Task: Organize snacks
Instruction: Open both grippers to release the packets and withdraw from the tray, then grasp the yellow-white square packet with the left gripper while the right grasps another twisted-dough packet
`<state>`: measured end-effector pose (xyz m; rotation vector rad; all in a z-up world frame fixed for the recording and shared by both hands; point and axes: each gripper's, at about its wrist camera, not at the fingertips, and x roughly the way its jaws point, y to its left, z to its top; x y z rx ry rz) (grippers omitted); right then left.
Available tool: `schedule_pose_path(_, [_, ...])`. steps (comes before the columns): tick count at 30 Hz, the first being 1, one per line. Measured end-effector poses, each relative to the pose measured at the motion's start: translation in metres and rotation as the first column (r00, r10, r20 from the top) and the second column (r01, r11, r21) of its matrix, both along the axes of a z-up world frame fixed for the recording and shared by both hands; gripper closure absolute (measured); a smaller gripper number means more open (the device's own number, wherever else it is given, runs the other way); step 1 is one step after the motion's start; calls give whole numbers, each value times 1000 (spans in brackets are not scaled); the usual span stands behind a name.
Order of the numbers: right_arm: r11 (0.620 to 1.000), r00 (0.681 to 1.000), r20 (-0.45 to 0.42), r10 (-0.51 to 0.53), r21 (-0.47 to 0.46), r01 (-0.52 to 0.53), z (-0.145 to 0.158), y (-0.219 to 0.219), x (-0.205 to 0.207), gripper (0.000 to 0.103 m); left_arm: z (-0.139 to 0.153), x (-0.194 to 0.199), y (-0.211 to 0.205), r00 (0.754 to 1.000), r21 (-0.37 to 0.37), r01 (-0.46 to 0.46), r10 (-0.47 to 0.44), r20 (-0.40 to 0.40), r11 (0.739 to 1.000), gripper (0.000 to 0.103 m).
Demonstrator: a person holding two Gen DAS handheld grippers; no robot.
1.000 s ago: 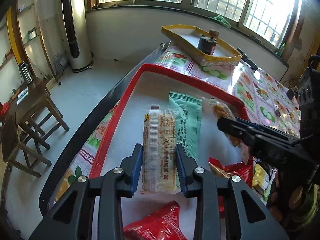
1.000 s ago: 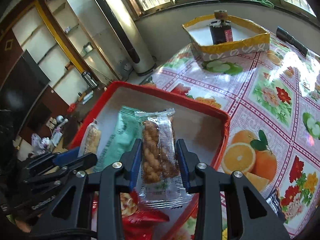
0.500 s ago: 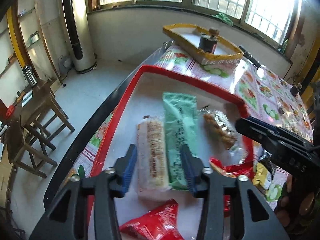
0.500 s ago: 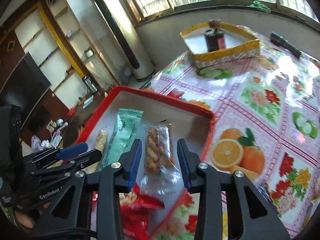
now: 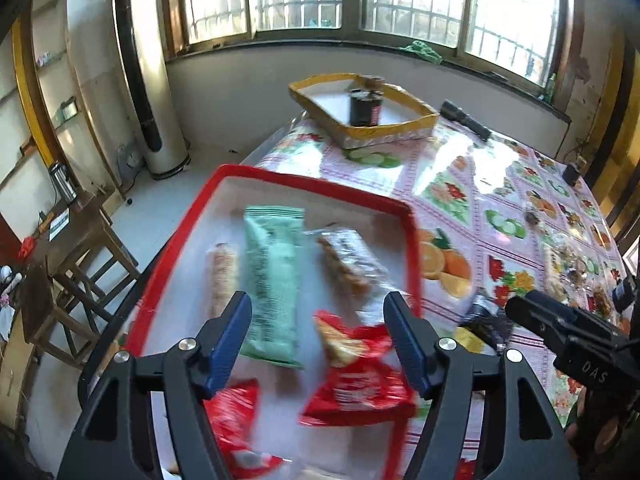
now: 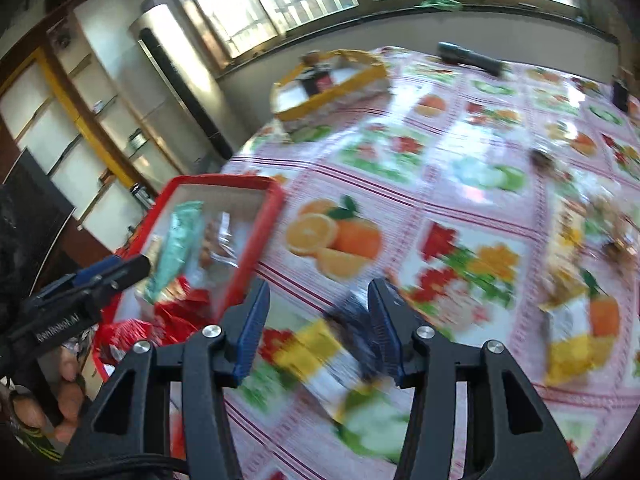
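Observation:
A red tray (image 5: 413, 240) holds a pale biscuit pack (image 5: 223, 276), a green pack (image 5: 272, 280) and a clear twisted-snack pack (image 5: 352, 264) side by side, with red packets (image 5: 360, 380) at its near end. My left gripper (image 5: 318, 340) is open and empty above the tray's near end. My right gripper (image 6: 318, 324) is open and empty over the tablecloth, right of the tray (image 6: 256, 248), above a blurred yellow and black packet (image 6: 320, 352). More snacks (image 6: 576, 320) lie at the right.
A yellow-rimmed box (image 5: 400, 128) with a dark jar (image 5: 364, 108) stands at the table's far end, with a black flashlight (image 5: 466, 120) beside it. The table's left edge drops to the floor, where wooden stools (image 5: 80, 280) stand.
Both grippers opened and let go of their packs in the tray. The left gripper pulled back. The right gripper swung right, off the tray and over the tablecloth.

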<state>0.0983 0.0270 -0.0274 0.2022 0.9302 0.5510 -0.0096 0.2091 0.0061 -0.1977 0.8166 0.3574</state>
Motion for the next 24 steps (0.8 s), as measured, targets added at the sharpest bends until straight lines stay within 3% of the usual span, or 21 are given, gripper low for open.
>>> schedule_pose_path(5, [997,997,12,-75,-31,75,-3,-50,-19,44,2,3,-39,998,29,66,-66,7,997,29])
schedule_pose_path(12, [970,972,-3,-236,-65,235,-7,-133,-43,42,-5,16,-89,978,6,209,-209,-14,978,28])
schedule_pose_path(17, [930,936,14,-351,-109,350,-6,-194,-66,40,-17,27,-110,963,-27,264,-265,-52,964,28])
schedule_pose_path(24, [879,884,-1,-468,-102,465,-13,-248,-79,40,-27,34,-132,949,-61,300,-304,-82,952,28])
